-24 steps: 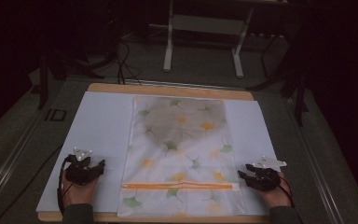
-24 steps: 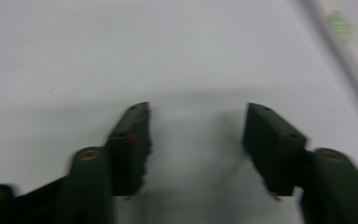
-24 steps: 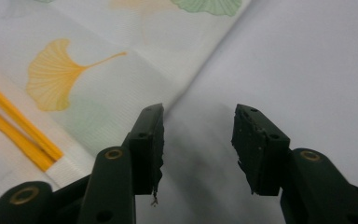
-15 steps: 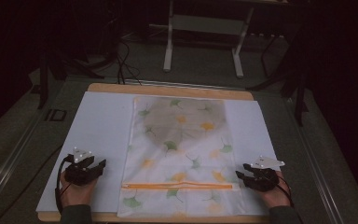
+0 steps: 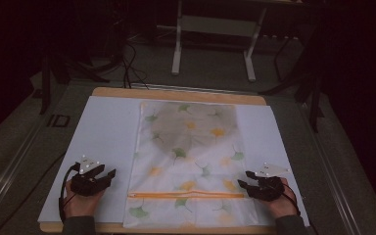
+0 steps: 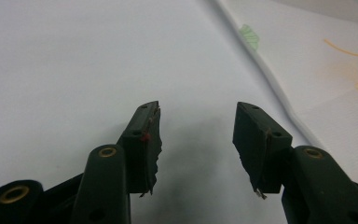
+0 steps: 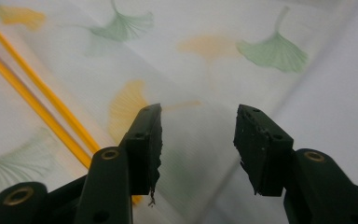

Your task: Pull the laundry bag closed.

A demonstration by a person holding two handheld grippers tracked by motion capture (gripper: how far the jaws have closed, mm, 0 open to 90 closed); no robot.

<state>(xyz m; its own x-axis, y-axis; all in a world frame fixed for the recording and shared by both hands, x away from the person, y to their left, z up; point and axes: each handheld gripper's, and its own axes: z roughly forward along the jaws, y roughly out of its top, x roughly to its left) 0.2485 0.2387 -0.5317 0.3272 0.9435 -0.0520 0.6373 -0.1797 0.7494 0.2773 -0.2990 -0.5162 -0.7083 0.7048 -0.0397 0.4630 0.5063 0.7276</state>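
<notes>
White ginkgo-print bag (image 5: 191,161) w/ orange zip (image 5: 186,195)

Wooden table (image 5: 176,94); white sheet (image 5: 103,142) on it; leaf-print bag (image 5: 191,161) atop.

Bag (image 5: 191,161) mid-sheet (image 5: 107,132); left tool (image 5: 108,175) and right tool (image 5: 244,180) flanking its near end.

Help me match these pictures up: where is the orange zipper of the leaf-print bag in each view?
High view: orange zipper runs across the leaf-print bag near its front end, between the grippers.
Left gripper view: not in it; the bag's edge crosses upper right.
Right gripper view: zipper slants down the left side.
Shared landmark: the bag's edge.
</notes>
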